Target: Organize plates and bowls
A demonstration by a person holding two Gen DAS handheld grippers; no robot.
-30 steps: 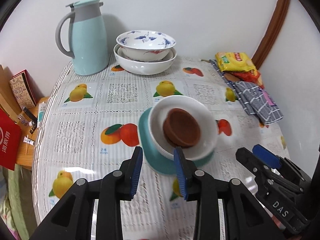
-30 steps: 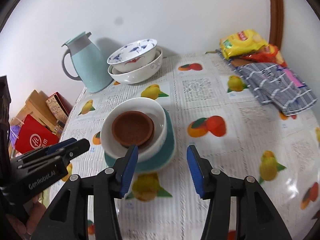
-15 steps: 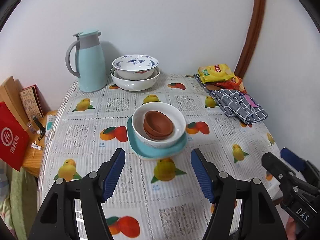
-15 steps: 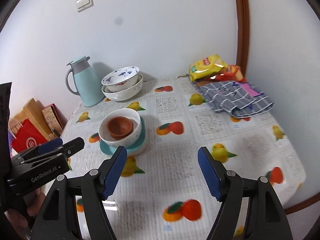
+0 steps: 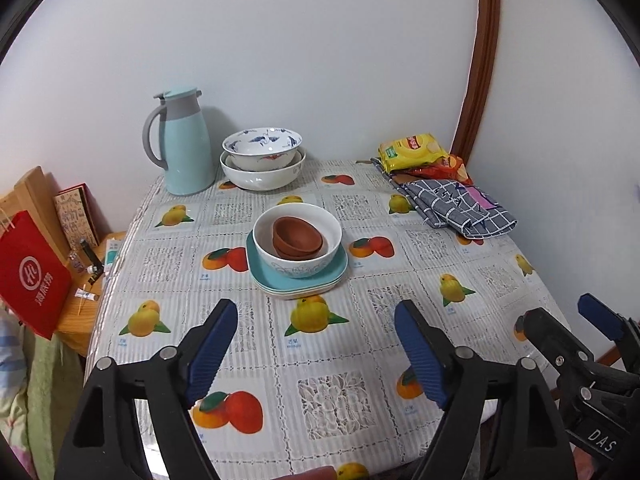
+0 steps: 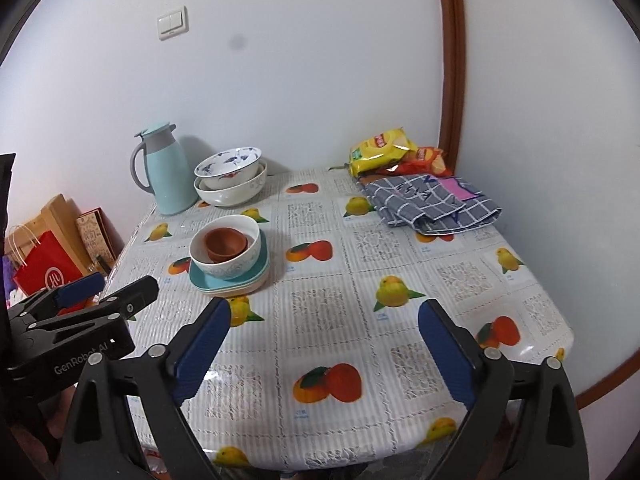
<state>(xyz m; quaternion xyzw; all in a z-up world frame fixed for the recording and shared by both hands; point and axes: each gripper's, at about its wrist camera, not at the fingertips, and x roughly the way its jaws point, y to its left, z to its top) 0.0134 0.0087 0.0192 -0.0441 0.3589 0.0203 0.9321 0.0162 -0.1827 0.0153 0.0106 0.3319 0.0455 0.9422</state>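
Note:
Mid-table stands a stack: teal plates (image 5: 262,270) (image 6: 262,264) under a white bowl (image 5: 298,264) (image 6: 230,266) that holds brown bowls (image 5: 298,236) (image 6: 226,242). At the back, a blue-patterned bowl (image 5: 262,146) (image 6: 230,164) sits nested in a larger white bowl (image 5: 262,176) (image 6: 232,196). My left gripper (image 5: 316,344) hangs over the near table edge, well short of the stack, its jaws opening with nothing between them. My right gripper (image 6: 324,344) is likewise pulled back, its jaws opening on empty air. Each gripper shows at the side of the other's view.
A light blue thermos jug (image 5: 182,140) stands back left by the wall. Snack bags (image 5: 416,152) and a folded checked cloth (image 5: 456,206) lie back right. A red paper bag (image 5: 30,272) and boxes sit on a low stand left of the fruit-print table (image 5: 400,272).
Both grippers drew back and up from the stack, so the whole table shows now. Their jaws spread much wider. The white bowl with brown bowls stays on the teal plates.

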